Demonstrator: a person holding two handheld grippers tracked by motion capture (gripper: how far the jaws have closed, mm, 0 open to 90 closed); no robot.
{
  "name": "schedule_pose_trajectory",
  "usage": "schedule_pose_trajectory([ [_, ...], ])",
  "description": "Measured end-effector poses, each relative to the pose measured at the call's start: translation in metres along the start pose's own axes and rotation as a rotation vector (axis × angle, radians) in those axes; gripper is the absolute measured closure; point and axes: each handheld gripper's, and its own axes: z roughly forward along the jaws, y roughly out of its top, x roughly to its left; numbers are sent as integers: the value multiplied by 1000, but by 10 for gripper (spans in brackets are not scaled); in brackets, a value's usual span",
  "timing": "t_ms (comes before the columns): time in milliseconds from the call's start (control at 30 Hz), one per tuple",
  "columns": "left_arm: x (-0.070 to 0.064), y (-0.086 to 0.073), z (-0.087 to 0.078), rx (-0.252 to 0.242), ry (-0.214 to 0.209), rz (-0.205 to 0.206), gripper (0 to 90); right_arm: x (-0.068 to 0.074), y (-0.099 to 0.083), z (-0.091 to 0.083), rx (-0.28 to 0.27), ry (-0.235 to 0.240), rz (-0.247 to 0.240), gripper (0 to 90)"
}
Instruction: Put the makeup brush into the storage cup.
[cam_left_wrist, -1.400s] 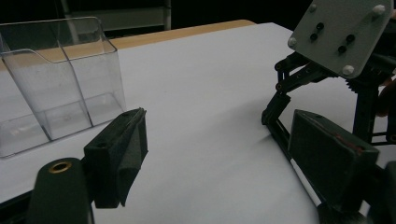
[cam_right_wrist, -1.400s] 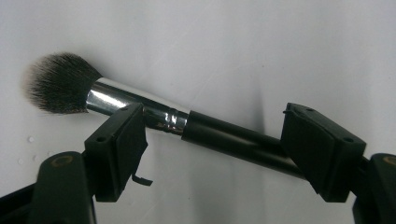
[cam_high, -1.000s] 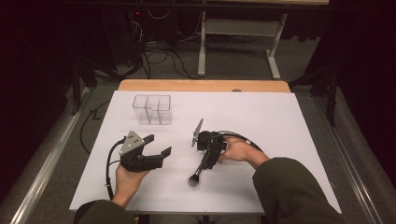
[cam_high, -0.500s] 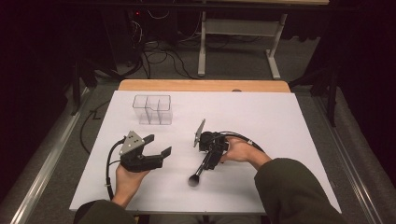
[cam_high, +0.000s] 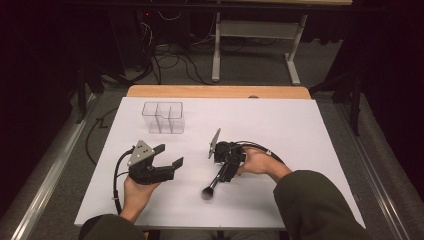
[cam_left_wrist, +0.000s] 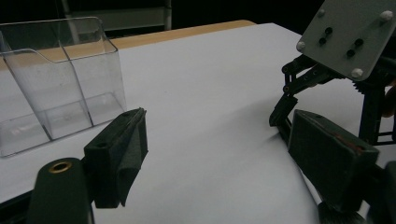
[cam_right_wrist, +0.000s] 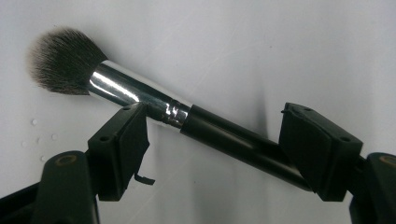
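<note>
With the right gripper (cam_right_wrist: 215, 140) jaws spread wide around the black-handled, silver-ferruled makeup brush (cam_right_wrist: 154, 109) lying flat on the white desk (cam_high: 300, 130), closing askew could roll it away; the left gripper (cam_high: 162, 160) hovers open, empty.

A makeup brush with a fluffy grey-tipped dark bristle head, shiny silver ferrule and glossy black handle (cam_right_wrist: 187, 119) lies flat on the white table, slanting between the right gripper's (cam_right_wrist: 212, 149) spread jaws; its head reaches beyond the jaw tips, its handle running back under the gripper.
</note>
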Motion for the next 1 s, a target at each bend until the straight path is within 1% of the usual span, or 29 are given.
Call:
schedule_pose_trajectory([
  [67, 0, 0, 0, 0, 0, 1, 201, 0, 0, 0, 1, -6, -6, 257],
  [100, 0, 0, 0, 0, 0, 1, 201, 1, 0, 0, -1, -6, -2, 256],
  [133, 0, 0, 0, 0, 0, 1, 201, 2, -1, 1, 0, 2, -8, 253],
  [233, 0, 0, 0, 1, 1, -1, 200, 4, -1, 1, 5, 4, -8, 252],
  [267, 1, 0, 0, 0, 4, -1, 200, 5, -2, 2, -7, 0, -11, 253],
  [333, 1, 0, 0, -1, 6, -3, 200, 5, -3, 4, 7, 1, -18, 256],
  [367, 1, 0, 0, -1, 6, -3, 200, 5, -4, 4, 22, 3, -14, 260],
  [467, 1, 0, 0, 0, 6, -2, 200, 7, -6, 8, 39, -8, -18, 295],
  [500, 1, 0, 0, 1, 5, -2, 200, 7, -7, 9, 35, -8, -20, 304],
  [567, 1, 0, 0, 0, 5, -2, 200, 8, -8, 9, 26, -25, -12, 334],
  [633, 1, 0, 0, 0, 5, -1, 200, 7, -8, 8, 28, -26, -5, 361],
  [700, 0, 0, 0, 0, 3, -3, 201, 6, -8, 6, 43, -27, 15, 385],
  [733, 0, 0, 0, 0, 3, -3, 200, 6, -8, 6, 43, -27, 15, 385],
  [800, 0, 0, 0, 4, 2, 0, 201, 7, -9, 6, 33, -43, 28, 417],
  [833, 0, 0, 1, 4, 2, 0, 201, 7, -9, 6, 33, -43, 28, 417],
  [867, 0, 0, 0, 5, 2, 1, 201, 7, -9, 6, 34, -45, 35, 439],
  [900, 0, 0, 0, 5, 2, 1, 201, 7, -9, 6, 34, -45, 35, 439],
  [933, 0, 0, 0, 4, 3, -1, 201, 8, -9, 5, 38, -43, 38, 463],
  [967, 0, 0, 0, 4, 3, -1, 201, 8, -9, 5, 38, -43, 38, 463],
  [1000, 0, 0, 0, 3, 3, -2, 201, 8, -10, 5, 32, -47, 38, 492],
])
